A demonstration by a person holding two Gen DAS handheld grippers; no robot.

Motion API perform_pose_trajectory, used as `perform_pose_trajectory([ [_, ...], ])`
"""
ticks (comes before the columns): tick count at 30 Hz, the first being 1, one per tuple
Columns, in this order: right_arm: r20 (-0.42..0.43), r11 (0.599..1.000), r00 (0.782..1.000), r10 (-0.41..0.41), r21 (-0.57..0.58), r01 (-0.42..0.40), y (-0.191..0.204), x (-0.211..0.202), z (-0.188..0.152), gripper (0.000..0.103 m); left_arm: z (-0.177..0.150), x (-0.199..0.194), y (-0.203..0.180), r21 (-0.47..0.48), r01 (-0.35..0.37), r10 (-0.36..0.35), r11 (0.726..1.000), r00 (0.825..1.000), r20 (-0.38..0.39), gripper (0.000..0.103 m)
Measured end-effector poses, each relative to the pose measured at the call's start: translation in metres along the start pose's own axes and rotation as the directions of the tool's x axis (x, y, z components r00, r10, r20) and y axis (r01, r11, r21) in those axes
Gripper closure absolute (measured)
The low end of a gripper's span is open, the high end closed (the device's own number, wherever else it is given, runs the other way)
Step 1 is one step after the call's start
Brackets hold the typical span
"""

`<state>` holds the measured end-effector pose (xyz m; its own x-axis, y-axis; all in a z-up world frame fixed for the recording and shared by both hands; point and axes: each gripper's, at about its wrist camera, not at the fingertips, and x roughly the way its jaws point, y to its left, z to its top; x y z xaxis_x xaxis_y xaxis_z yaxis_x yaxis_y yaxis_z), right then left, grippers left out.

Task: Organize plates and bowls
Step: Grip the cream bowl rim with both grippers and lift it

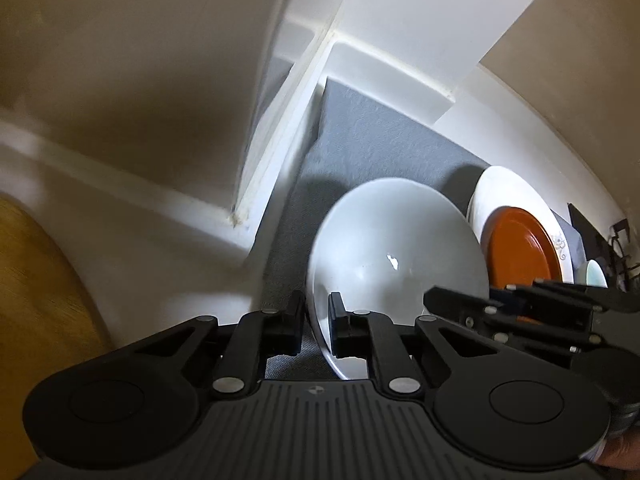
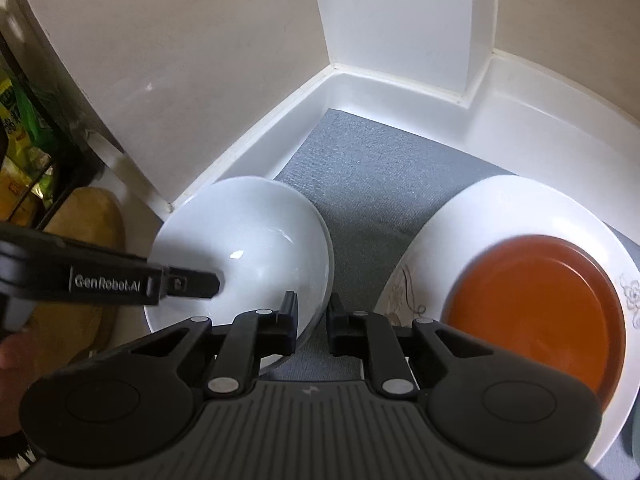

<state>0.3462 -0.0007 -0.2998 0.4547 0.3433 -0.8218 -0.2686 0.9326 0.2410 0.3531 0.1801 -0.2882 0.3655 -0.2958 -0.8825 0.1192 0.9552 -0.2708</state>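
A white bowl [image 1: 396, 256] sits on a grey mat [image 1: 372, 140] in a white cabinet corner. My left gripper [image 1: 318, 320] straddles its near rim, one finger inside and one outside, jaws narrow on the rim. In the right wrist view my right gripper [image 2: 312, 320] straddles the same bowl's [image 2: 248, 240] right rim the same way. An orange plate [image 2: 536, 312] lies on a large white flowered plate [image 2: 520, 200] to the right; both also show in the left wrist view, orange plate [image 1: 520, 248] on white plate [image 1: 504, 188].
White cabinet walls [image 2: 400, 20] enclose the mat [image 2: 380, 184] at back and sides. A wooden board [image 2: 88, 240] lies left of the cabinet, with green packages [image 2: 24, 128] beyond. A pale green dish [image 1: 596, 274] sits at the far right.
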Motion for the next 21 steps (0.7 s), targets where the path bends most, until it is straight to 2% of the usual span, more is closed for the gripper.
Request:
perform_pose_trajectory([
  [2,0.005,1.0,1.0,0.01,0.016,-0.01,-0.003,-0.006,0.0,0.089,0.002,-0.008,-0.007,0.01,-0.023,0.023,1.0,1.0,0.002,0.09],
  [6,0.042,1.0,0.999,-0.007,0.02,0.006,-0.009,-0.023,0.002,0.09,0.002,-0.016,-0.022,0.008,-0.023,0.023,1.0,1.0,-0.006,0.09],
  [11,0.092,0.995,0.995,-0.033,0.095,0.024,-0.031,-0.054,-0.003,0.091,0.005,-0.026,-0.059,0.071,-0.016,0.019,0.997,0.999,-0.034,0.09],
  [16,0.138,0.981,0.986,-0.098,0.178,0.073,-0.066,-0.104,-0.023,0.09,0.003,-0.029,-0.112,0.16,0.062,-0.052,0.985,0.996,-0.069,0.09],
  [21,0.153,0.945,0.969,-0.192,0.294,0.141,-0.114,-0.149,-0.055,0.09,0.006,-0.014,-0.185,0.269,0.154,-0.114,0.951,0.981,-0.158,0.09],
])
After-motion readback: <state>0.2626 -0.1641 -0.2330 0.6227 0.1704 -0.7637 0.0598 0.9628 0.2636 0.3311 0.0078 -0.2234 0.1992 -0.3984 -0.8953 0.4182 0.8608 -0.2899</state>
